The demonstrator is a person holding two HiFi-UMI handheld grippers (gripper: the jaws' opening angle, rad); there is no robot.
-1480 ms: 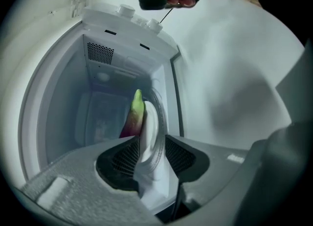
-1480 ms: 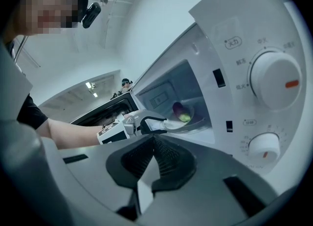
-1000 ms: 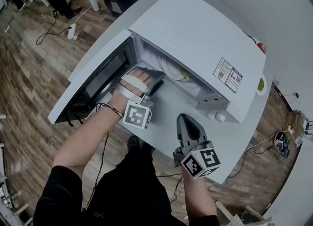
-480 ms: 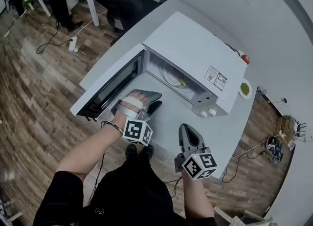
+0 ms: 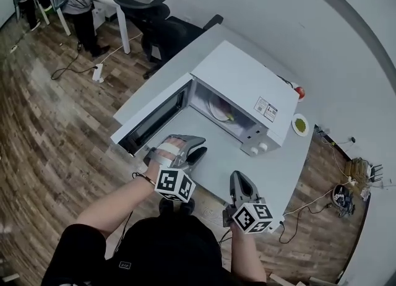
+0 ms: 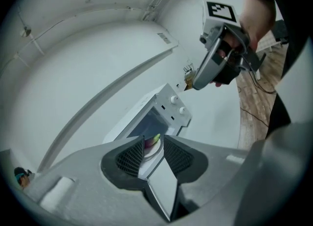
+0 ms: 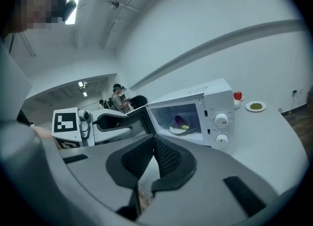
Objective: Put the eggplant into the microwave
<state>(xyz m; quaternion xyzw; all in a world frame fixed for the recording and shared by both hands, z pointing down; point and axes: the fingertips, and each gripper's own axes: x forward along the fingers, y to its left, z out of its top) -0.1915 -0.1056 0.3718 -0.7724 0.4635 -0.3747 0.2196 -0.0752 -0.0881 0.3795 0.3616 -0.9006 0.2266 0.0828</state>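
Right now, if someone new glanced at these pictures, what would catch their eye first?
The white box-shaped microwave oven stands on the white table with its door swung wide open, and a purple eggplant lies on the round white plate inside. In front of it the person holds two grey claws: the left claw has its jaws closing with nothing between them, and the right claw is shut and empty.

Your left claw [image 5: 197, 147] is out of the microwave [image 5: 247, 80] mouth now. It sits back over the bench [image 5: 216, 158] beside the open door [image 5: 154, 117], jaws closing on nothing. Your right claw [image 5: 240, 178] has drawn back toward you too. Your head has lifted, so the microwave looks smaller and farther off.
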